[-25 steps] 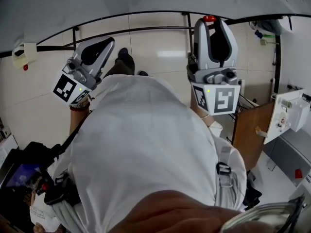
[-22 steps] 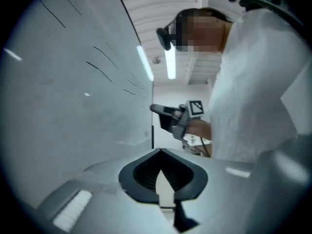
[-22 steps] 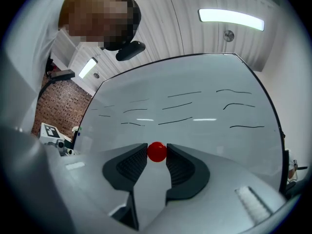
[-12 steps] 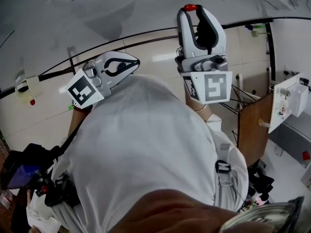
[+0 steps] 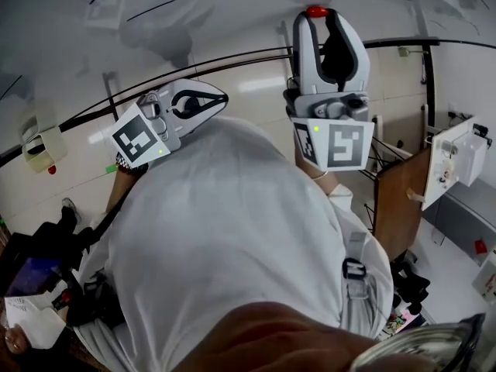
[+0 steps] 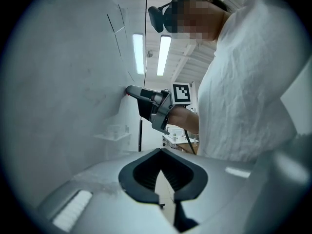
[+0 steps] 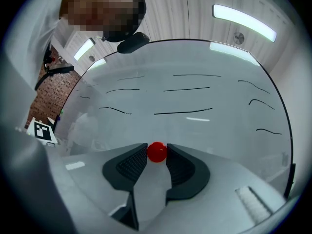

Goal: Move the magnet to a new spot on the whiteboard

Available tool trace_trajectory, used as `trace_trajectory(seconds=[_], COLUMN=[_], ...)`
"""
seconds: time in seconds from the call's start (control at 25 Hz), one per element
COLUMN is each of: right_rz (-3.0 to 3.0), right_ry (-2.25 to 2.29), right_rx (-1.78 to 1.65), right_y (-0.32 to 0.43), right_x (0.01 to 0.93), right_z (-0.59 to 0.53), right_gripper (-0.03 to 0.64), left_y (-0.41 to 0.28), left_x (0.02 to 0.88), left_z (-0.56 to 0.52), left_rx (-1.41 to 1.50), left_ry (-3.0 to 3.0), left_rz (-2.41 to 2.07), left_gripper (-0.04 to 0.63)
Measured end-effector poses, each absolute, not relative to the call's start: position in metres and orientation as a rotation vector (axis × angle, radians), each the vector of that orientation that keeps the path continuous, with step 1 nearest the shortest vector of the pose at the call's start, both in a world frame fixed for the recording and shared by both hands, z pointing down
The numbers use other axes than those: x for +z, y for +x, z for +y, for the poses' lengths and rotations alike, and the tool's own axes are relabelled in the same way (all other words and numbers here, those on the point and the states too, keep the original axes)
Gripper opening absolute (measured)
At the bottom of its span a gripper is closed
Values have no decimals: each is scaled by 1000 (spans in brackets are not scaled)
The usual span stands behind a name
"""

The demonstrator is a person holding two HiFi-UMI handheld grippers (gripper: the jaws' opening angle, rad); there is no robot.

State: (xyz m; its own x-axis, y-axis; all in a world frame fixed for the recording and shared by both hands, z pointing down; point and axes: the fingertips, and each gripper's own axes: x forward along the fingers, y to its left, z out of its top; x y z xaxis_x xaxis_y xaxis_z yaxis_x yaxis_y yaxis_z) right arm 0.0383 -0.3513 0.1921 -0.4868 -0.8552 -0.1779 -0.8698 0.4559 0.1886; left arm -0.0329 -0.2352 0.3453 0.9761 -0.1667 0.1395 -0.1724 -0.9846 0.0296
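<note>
Pinching the small red magnet (image 7: 157, 151) between my right gripper's (image 7: 156, 156) pads, I hold the jaws nearly together, with only the ball's width keeping them apart; one pad presses on each side of it and the ball sits right at the tips. I have this gripper raised with its tips pointing at the whiteboard (image 7: 195, 101), below the hand-drawn black lines (image 7: 183, 113) that run across it. From the head view the magnet shows as a red spot at the very top of the gripper, right against the board's pale face, though I cannot tell whether it actually touches. My left gripper (image 6: 161, 152) is lower and off to the side, its jaws closed tip to tip with nothing between them, and it touches nothing.
</note>
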Motion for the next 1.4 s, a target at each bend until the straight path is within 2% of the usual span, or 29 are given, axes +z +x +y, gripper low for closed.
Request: trace_trajectory(seconds=[0.4,0.56,0.8,1.4], right_rz=[2628,2676,2700,2830], right_ry=[-1520,-1476,-1440,-1208], right_rx=[419,347,269,-32], right_y=[36,43,63,154], right_x=[192,204,223,300], right_z=[-353,-353,-319,-184], right_gripper=[126,184,192,192], left_y=[-41,-41,-38,59], left_x=[349,339,340,382], left_z=[-247,-250,-226,-63], left_rx=[220,163,142,339], left_ry=[3053,3050,3001,2864], left_rz=[-339,-422,-589,-757], left_gripper=[6,6,6,6])
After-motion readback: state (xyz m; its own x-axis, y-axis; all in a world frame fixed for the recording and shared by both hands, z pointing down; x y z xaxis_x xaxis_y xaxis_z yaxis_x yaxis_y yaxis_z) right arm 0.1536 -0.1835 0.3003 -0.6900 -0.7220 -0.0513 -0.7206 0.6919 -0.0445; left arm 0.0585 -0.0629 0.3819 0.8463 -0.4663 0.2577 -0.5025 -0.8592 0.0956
